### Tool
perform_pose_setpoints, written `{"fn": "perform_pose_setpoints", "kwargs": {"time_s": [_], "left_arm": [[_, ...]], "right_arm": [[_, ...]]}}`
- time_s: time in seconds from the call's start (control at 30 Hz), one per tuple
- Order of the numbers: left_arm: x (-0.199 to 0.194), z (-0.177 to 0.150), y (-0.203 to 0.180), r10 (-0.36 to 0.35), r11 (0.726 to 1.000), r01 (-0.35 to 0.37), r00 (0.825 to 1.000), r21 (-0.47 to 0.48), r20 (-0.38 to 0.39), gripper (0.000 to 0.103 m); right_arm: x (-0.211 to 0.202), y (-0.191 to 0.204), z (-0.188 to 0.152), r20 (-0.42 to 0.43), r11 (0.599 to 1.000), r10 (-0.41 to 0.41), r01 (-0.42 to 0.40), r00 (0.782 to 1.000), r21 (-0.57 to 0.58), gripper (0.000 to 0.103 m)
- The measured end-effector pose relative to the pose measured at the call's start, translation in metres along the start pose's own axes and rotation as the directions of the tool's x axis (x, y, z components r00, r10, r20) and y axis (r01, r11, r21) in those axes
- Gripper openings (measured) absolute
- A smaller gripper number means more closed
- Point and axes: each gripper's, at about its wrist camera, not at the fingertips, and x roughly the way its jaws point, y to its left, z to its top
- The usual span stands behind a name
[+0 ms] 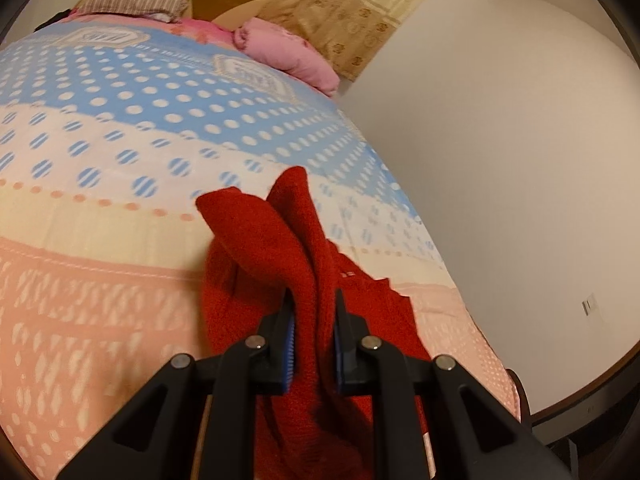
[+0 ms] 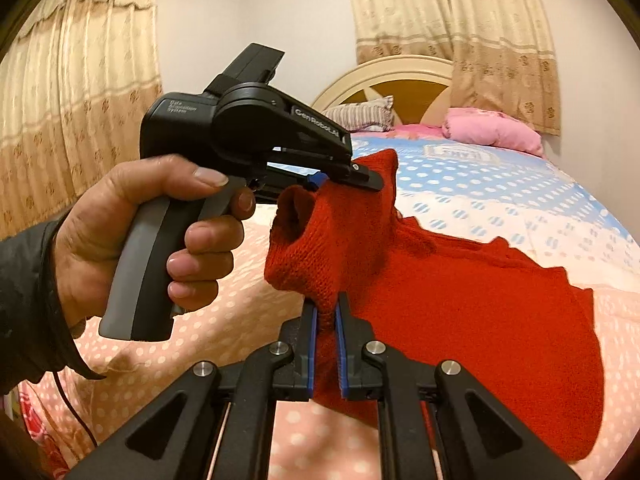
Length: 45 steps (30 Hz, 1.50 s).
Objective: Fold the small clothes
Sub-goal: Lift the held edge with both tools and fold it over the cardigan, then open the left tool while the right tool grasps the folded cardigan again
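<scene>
Bed: patterned bedspread, blue dotted far end, pink near end
Hidden: sweater's lower edge cut off under both grippers; overall shape hard to read
Sweater: red knit sweater, bunched, lifted partly off the bed
Left gripper: clamped on a thick fold of the knit
Right gripper: pinched tight on a thin edge
Right view only: person's hand on the left gripper's grey handle
Background: pink pillow, curtains
</scene>
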Motion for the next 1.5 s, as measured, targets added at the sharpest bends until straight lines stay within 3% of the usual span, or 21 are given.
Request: {"fn": "perform_pose_setpoints", "kwargs": {"time_s": [0.63, 0.93, 1.1, 1.17, 1.3, 1.43, 1.5], "left_arm": [[0.056, -0.015, -0.081, -0.054, 0.992, 0.061, 0.996, 0.107, -0.070, 0.015], [0.089, -0.029, -0.105, -0.061, 0.987, 0.078, 0.990, 0.141, -0.126, 0.015], [0.111, -0.041, -0.124, -0.036, 0.974, 0.070, 0.986, 0.214, -0.162, 0.015], [0.118, -0.049, -0.130, -0.011, 0.969, 0.053, 0.985, 0.240, -0.173, 0.019], [0.105, -0.065, -0.143, -0.030, 0.949, 0.079, 0.987, 0.305, -0.160, 0.022], [0.076, -0.073, -0.142, -0.048, 0.927, 0.088, 0.992, 0.365, -0.117, 0.043], [0.061, -0.080, -0.137, -0.012, 0.909, 0.043, 0.997, 0.414, -0.078, 0.053]], "right_arm": [[-0.048, -0.084, -0.027, 0.047, 0.975, -0.052, 0.040, 0.998, 0.221, 0.008], [-0.063, -0.115, -0.049, 0.027, 0.947, -0.061, 0.049, 0.998, 0.317, 0.008], [-0.072, -0.137, -0.066, 0.011, 0.914, -0.073, 0.063, 0.997, 0.402, 0.008], [-0.072, -0.147, -0.075, -0.002, 0.894, -0.071, 0.065, 0.997, 0.443, 0.008], [-0.074, -0.154, -0.085, -0.017, 0.878, -0.072, 0.072, 0.997, 0.473, 0.008], [-0.077, -0.149, -0.088, -0.030, 0.888, -0.086, 0.090, 0.996, 0.452, 0.008], [-0.079, -0.150, -0.091, -0.036, 0.886, -0.086, 0.093, 0.996, 0.455, 0.008]]}}
